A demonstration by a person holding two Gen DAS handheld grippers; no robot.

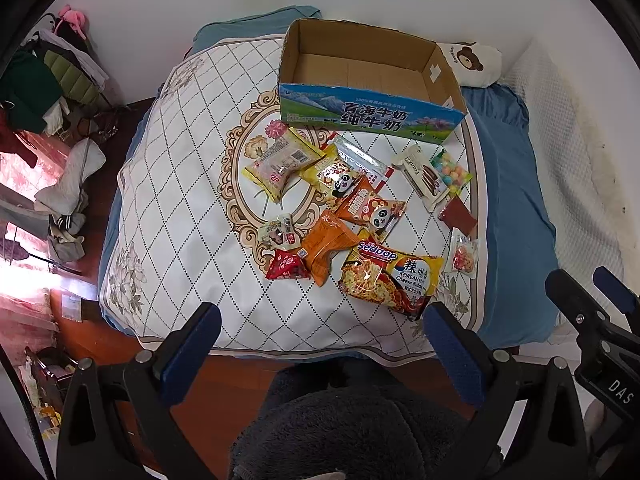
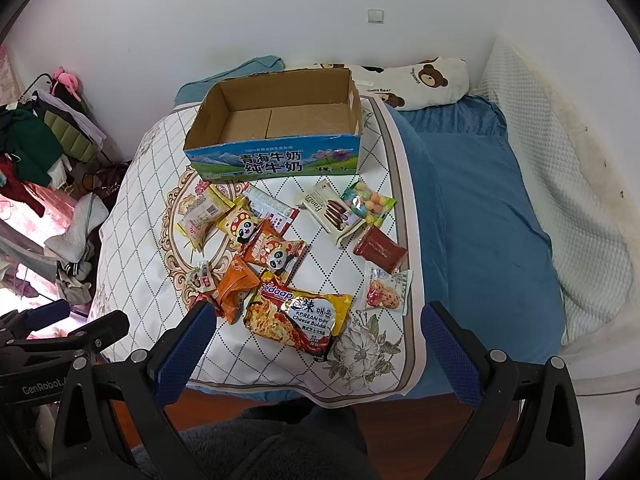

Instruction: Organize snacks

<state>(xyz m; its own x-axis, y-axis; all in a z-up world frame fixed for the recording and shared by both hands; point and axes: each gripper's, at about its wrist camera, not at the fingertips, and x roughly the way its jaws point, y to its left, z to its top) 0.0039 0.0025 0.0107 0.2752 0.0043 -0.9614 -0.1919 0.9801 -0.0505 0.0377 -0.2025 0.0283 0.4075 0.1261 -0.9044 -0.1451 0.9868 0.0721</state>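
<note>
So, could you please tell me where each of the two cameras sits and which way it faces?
Left wrist: on the left hand-held gripper, held above the foot of the bed, facing the empty cardboard box and the scattered snacks; its open blue fingers, the person's dark fleece clothing and the right hand-held gripper at the right edge show.
Right wrist: on the right hand-held gripper, beside it, same heading; open fingers, fleece, the left gripper at the left edge.
Shared: the box, the Sedaap noodle packet and the bear pillow.
</note>
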